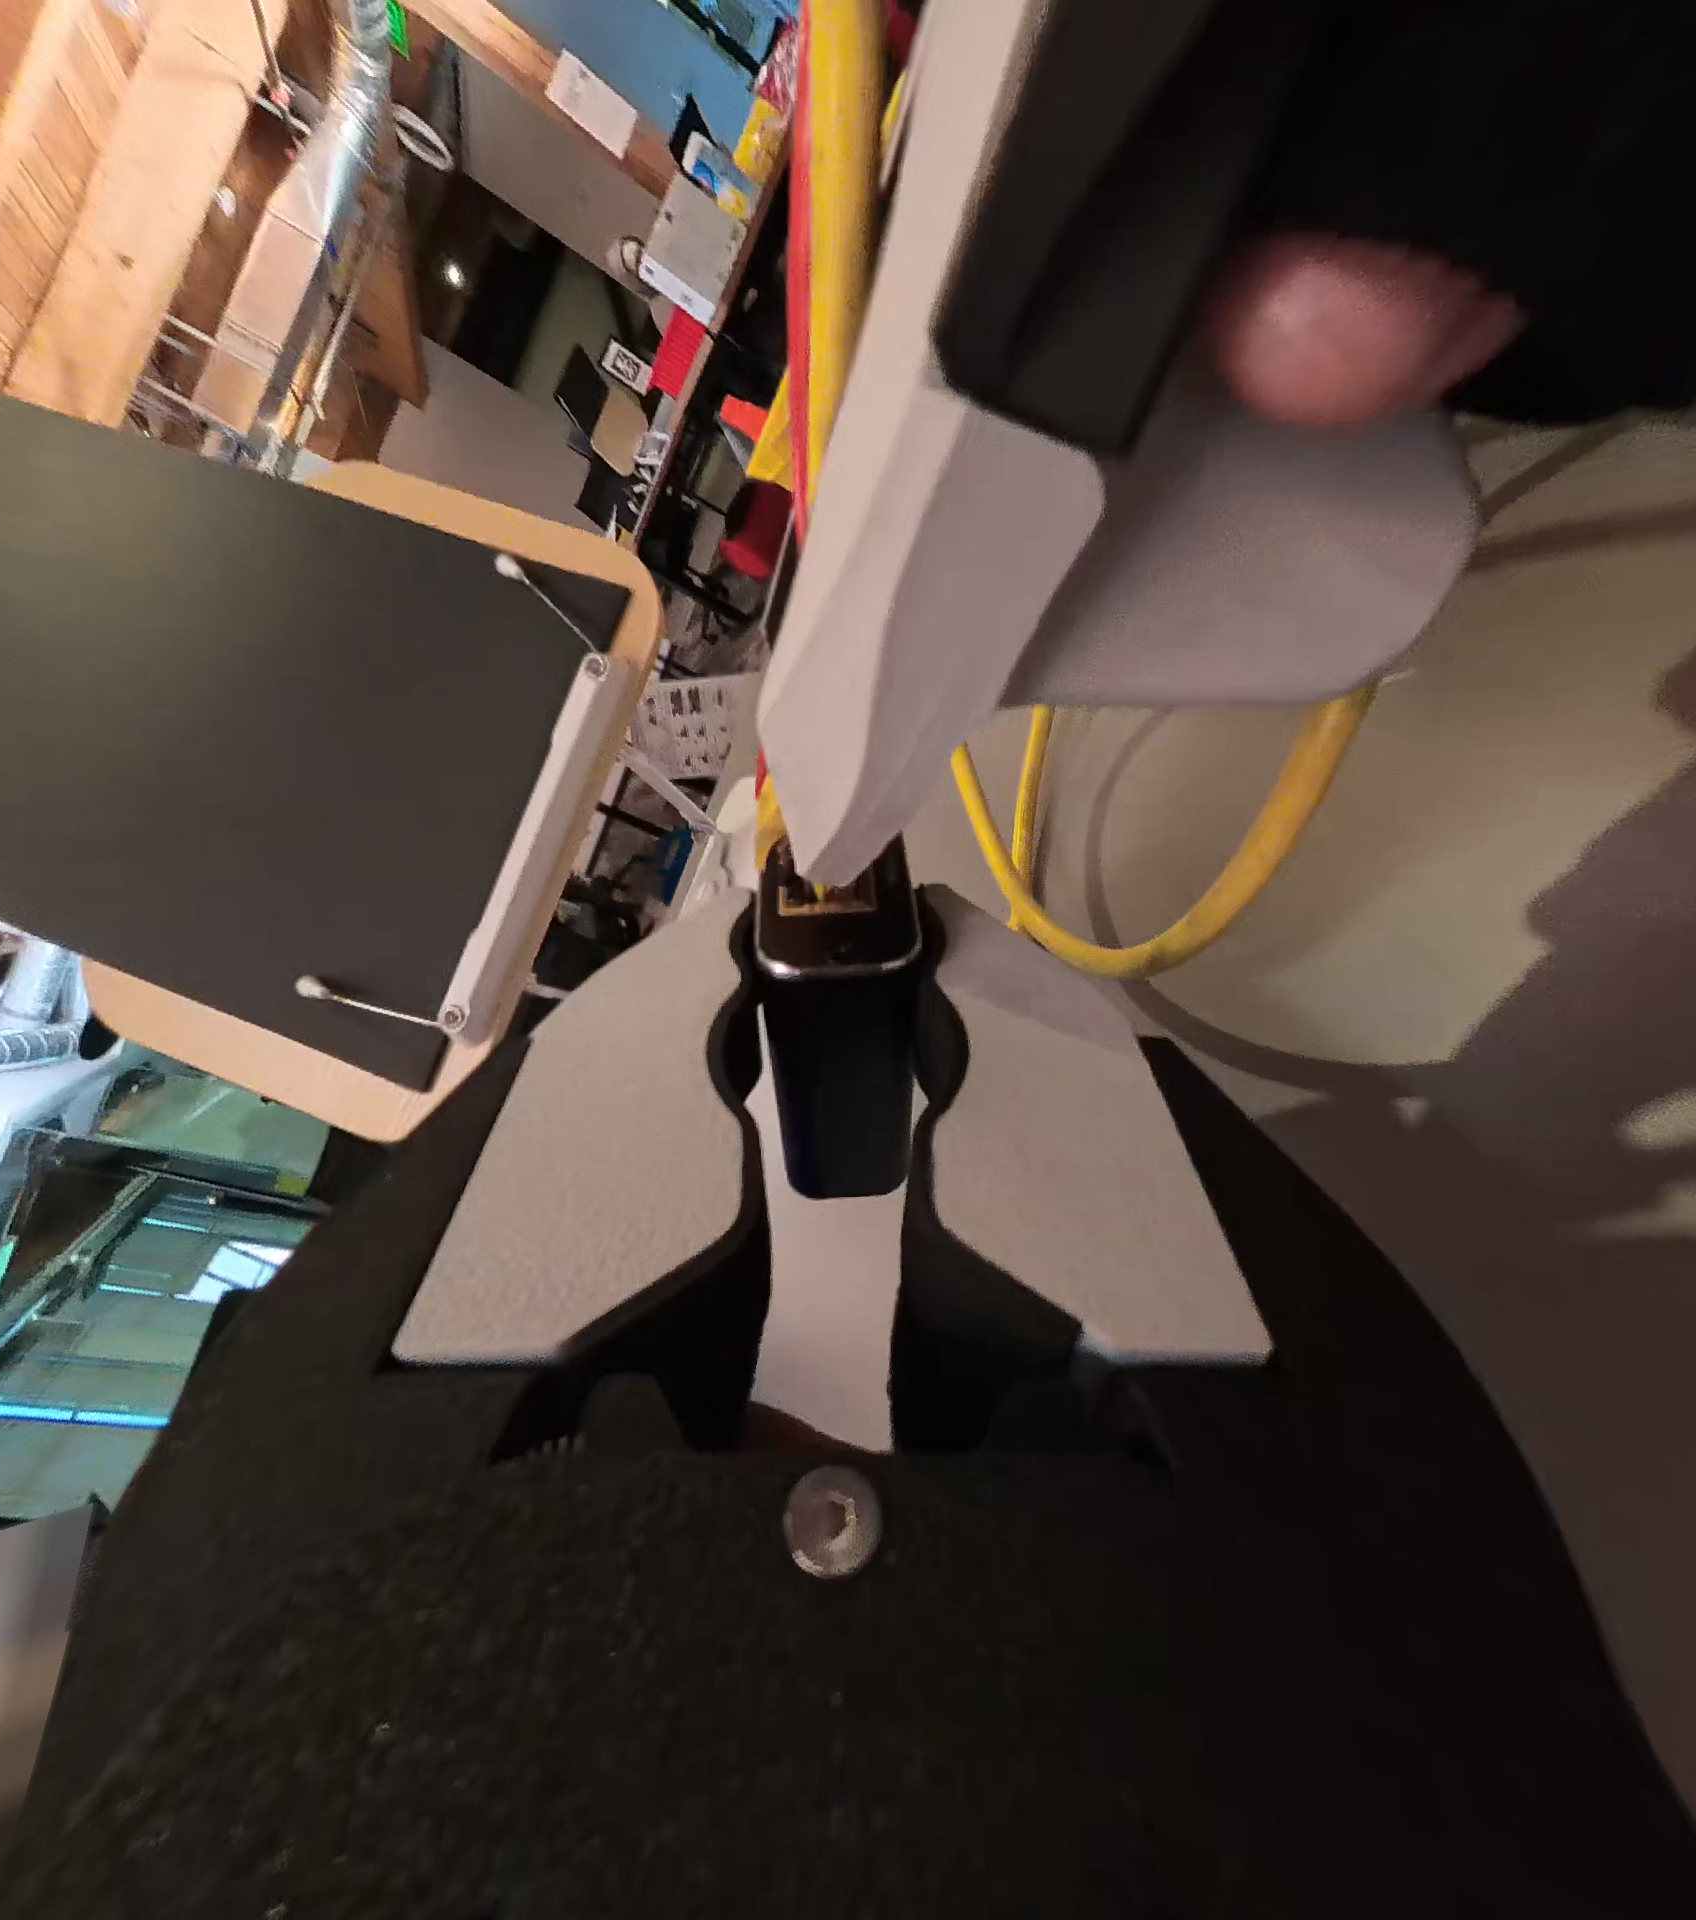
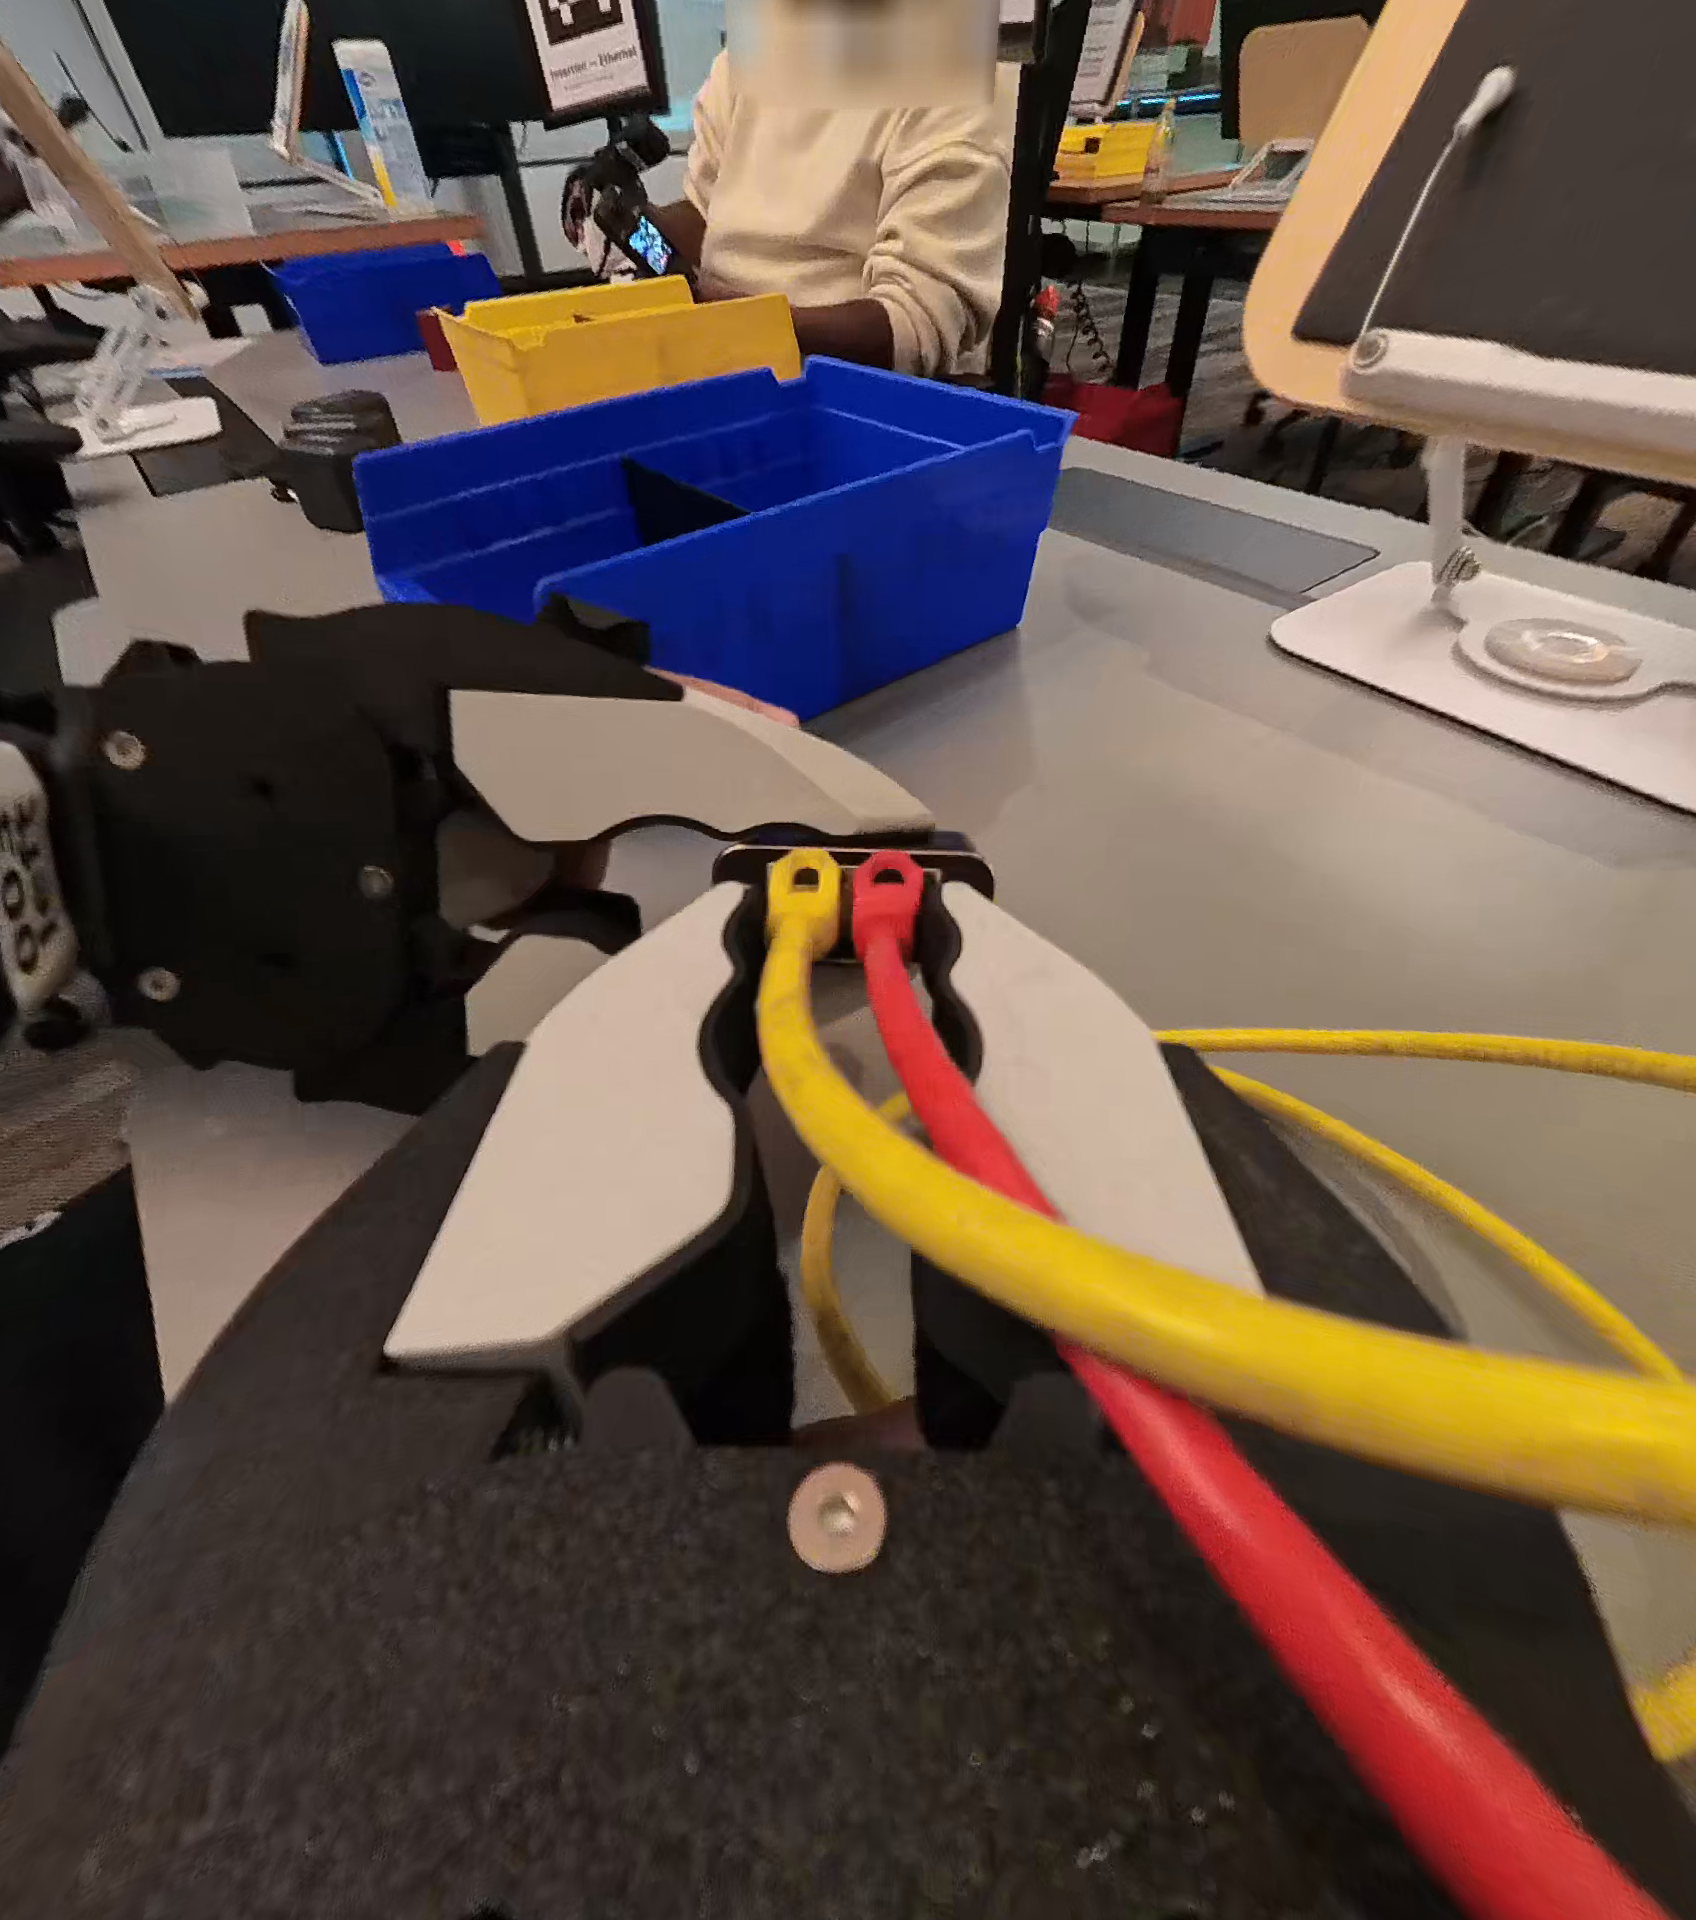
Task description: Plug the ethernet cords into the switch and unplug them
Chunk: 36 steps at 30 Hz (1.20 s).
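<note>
Left gripper (image 1: 839, 1049) clenched on black switch (image 1: 839, 1060), held above grey table (image 2: 1291, 852). Right gripper (image 2: 844, 935) closed around yellow cord (image 2: 927, 1184) and red cord (image 2: 937, 1091) at their plugs, both seated side by side in switch ports. Blue bin (image 2: 719, 520) behind, well apart.

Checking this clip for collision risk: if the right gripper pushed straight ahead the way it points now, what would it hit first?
The right gripper is closed around the yellow plug and red plug, so the switch lies immediately ahead; depth is hard to judge.
</note>
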Tool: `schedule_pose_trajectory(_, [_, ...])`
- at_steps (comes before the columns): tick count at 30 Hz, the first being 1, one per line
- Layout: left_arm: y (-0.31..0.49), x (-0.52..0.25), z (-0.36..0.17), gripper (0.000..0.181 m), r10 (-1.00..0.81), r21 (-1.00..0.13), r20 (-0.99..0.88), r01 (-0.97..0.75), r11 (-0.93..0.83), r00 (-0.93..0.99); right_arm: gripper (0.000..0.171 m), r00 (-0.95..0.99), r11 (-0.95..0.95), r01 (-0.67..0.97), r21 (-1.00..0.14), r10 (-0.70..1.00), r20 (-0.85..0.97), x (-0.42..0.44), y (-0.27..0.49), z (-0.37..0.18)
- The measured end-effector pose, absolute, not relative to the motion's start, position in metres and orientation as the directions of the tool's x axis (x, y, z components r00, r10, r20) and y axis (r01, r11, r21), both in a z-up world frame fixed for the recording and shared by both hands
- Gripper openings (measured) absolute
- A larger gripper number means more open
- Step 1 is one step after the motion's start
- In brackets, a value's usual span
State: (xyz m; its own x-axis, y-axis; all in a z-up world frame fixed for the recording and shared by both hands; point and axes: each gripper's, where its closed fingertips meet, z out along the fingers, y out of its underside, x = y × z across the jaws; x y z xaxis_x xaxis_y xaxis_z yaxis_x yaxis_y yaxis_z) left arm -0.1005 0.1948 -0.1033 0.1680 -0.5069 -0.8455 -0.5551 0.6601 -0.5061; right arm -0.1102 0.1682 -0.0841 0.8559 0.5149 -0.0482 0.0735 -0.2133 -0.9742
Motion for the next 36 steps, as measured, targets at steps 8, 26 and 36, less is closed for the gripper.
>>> schedule_pose_trajectory(8, [0.263,-0.085,-0.109,0.025,-0.48,-0.487,-0.858,-0.581,0.652,0.181,0.036,0.829,-0.352,0.275,-0.895,0.559,0.035,-0.098,0.15,-0.108])
schedule_pose_trajectory(26, [0.246,-0.069,-0.138,0.025,-0.422,-0.381,-0.906,-0.516,0.767,0.042,0.028,0.054,0.14,0.972,-0.188,0.649,0.759,-0.082,0.214,-0.124])
schedule_pose_trajectory(36, [0.248,-0.071,-0.142,0.024,-0.443,-0.389,-0.896,-0.547,0.741,0.037,0.015,0.078,0.103,0.976,-0.194,0.661,0.747,-0.079,0.22,-0.131])
